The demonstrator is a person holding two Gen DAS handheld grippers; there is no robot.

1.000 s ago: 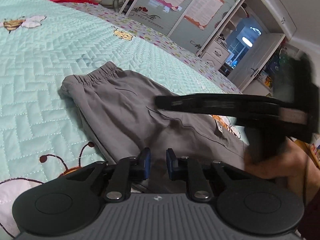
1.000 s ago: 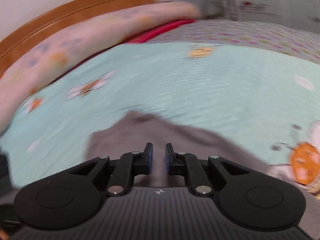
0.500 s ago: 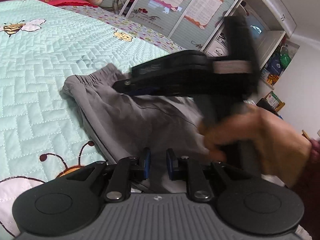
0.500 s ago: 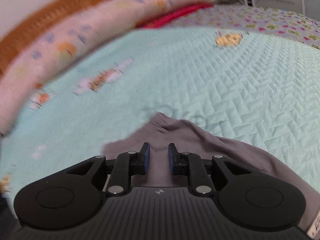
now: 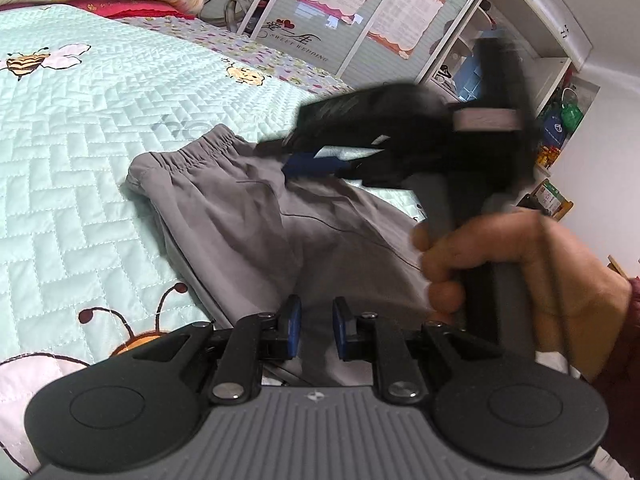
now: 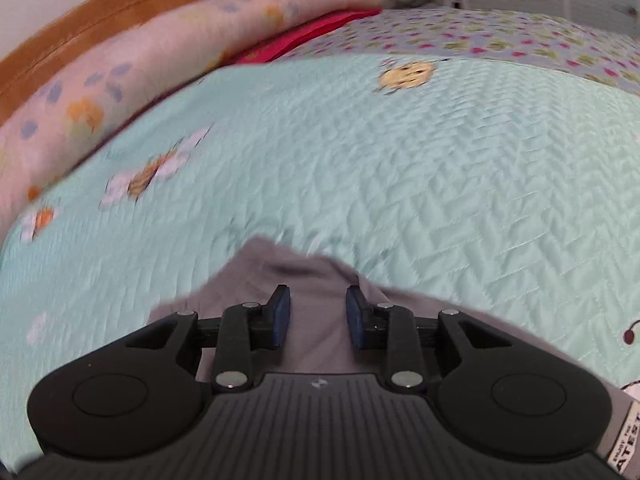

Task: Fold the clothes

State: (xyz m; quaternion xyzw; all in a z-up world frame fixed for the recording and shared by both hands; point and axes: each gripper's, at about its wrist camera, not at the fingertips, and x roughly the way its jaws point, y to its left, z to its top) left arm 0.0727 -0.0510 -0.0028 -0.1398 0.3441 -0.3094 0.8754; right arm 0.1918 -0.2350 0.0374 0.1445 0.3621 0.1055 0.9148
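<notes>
Grey trousers (image 5: 248, 216) lie flat on the mint quilted bedspread (image 5: 80, 140), elastic waistband to the far left. My left gripper (image 5: 316, 330) hovers low over their near edge, pads a narrow gap apart, with grey cloth showing below the gap. A hand (image 5: 500, 256) holds my right gripper (image 5: 312, 164) above the cloth just behind the waistband. In the right wrist view the right gripper (image 6: 316, 312) has its jaws opening; the grey cloth (image 6: 296, 276) lies under and ahead of them, and the pads do not press on it.
A rolled pink floral quilt (image 6: 120, 72) and a red pillow (image 6: 320, 32) lie along the wooden headboard (image 6: 120, 4). Wardrobe doors with posters (image 5: 360, 20) stand beyond the bed's far side. Mint bedspread (image 6: 400, 160) stretches beyond the trousers.
The right gripper swept from the right side across the trousers toward the waistband, and its jaws spread wider. The left gripper kept still with the same narrow gap.
</notes>
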